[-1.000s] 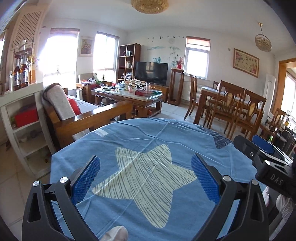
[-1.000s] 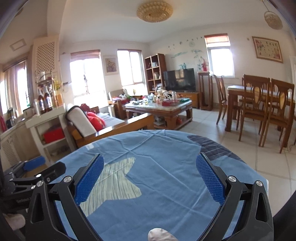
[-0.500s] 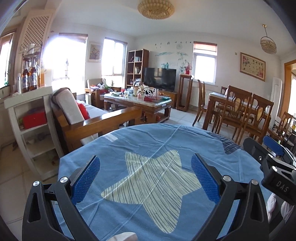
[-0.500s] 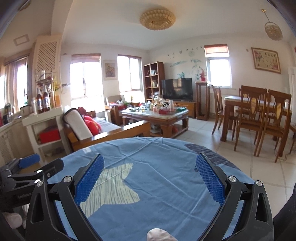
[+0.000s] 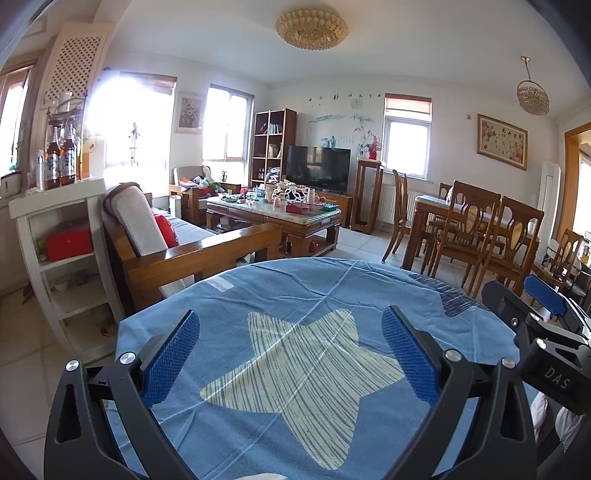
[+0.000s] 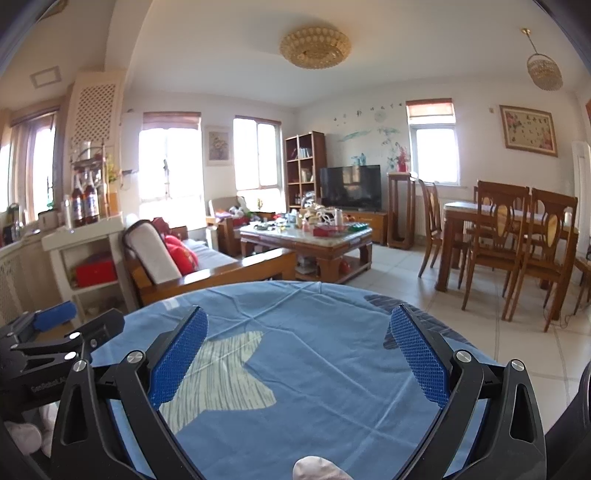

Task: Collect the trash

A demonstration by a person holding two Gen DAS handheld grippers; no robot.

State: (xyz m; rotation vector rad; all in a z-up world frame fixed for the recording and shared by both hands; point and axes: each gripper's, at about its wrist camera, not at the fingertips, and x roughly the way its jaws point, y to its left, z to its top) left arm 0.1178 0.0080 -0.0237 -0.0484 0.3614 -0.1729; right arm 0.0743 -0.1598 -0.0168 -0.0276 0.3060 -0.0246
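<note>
Both wrist views now sit higher over the round table covered in blue cloth with a pale striped star (image 5: 295, 373) than a second ago, so the cloth's far edge lies lower in each view and more tiled floor shows beyond it. In the left view the black right gripper with blue pads (image 5: 543, 299) appears lower at the right edge, and the gold ceiling lamp (image 5: 311, 27) is in fuller view.

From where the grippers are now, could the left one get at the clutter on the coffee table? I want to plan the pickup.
Probably not. The left gripper hangs open over the blue star cloth; the coffee table stands across the room, beyond the wooden sofa.
</note>
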